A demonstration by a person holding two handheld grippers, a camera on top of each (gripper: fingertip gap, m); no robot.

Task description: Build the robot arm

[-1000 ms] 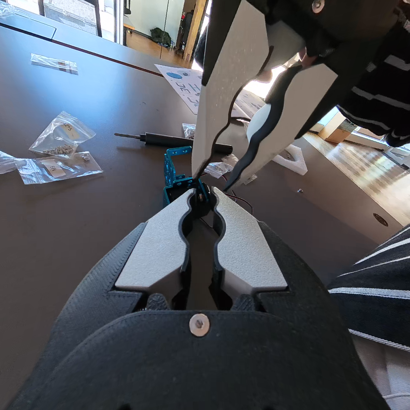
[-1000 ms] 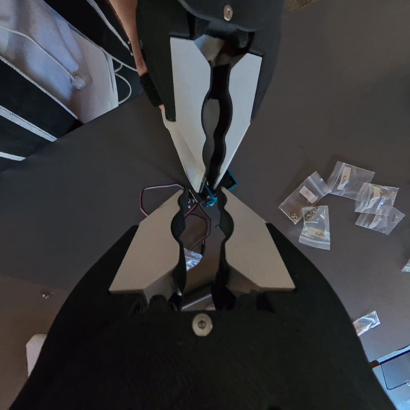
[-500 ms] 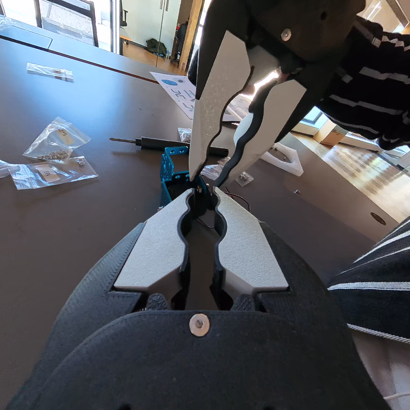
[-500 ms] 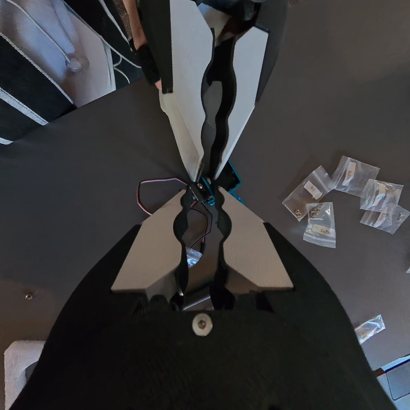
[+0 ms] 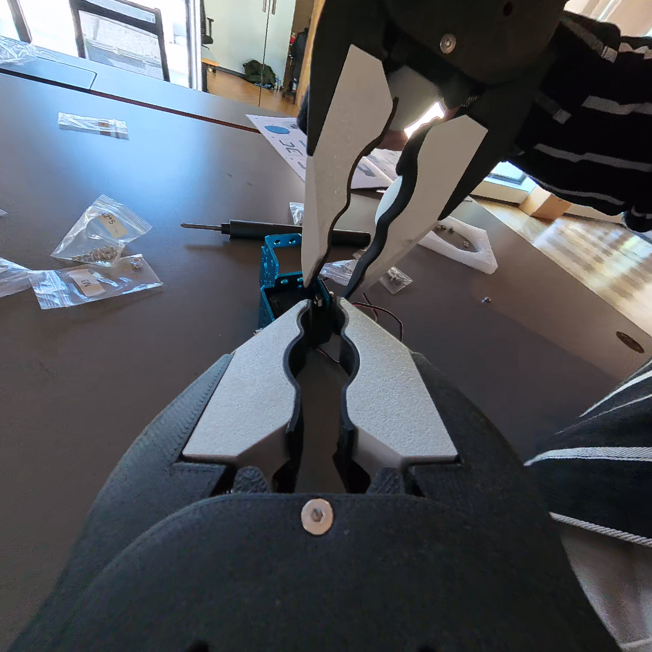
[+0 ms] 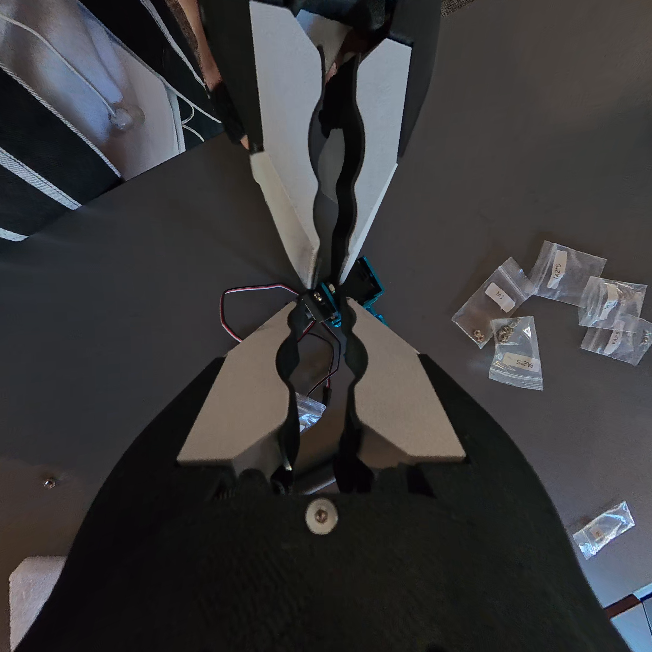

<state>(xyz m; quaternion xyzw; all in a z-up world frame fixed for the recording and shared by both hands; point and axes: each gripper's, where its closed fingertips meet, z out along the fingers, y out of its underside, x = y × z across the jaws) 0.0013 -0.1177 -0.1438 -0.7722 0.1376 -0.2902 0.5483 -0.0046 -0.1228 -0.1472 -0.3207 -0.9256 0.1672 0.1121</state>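
A black servo point(image 5: 319, 326) sits in a blue metal bracket point(image 5: 271, 268) on the dark table point(image 5: 176, 176). My left gripper point(image 5: 321, 306) is shut on the servo's near end. My right gripper point(image 5: 328, 287) comes down from above, and its tips straddle the bracket's top edge by a screw. In the right wrist view my right gripper point(image 6: 321, 302) is closed around the servo point(image 6: 312, 308) and bracket point(image 6: 367, 282). The left gripper point(image 6: 328, 278) meets it from the opposite side. The servo's red, white and black wire point(image 6: 225, 303) loops to the left.
A black screwdriver point(image 5: 282, 229) lies behind the bracket. Several clear bags of small hardware point(image 5: 98, 233) lie to its left and also show in the right wrist view point(image 6: 515, 349). A white foam piece point(image 5: 458, 247), a printed sheet point(image 5: 282, 137) and a loose screw point(image 5: 486, 300) lie farther off.
The left wrist view has shifted slightly and the right gripper now stands steeper over the bracket. Both grippers stay at the servo and bracket with unchanged finger gaps.
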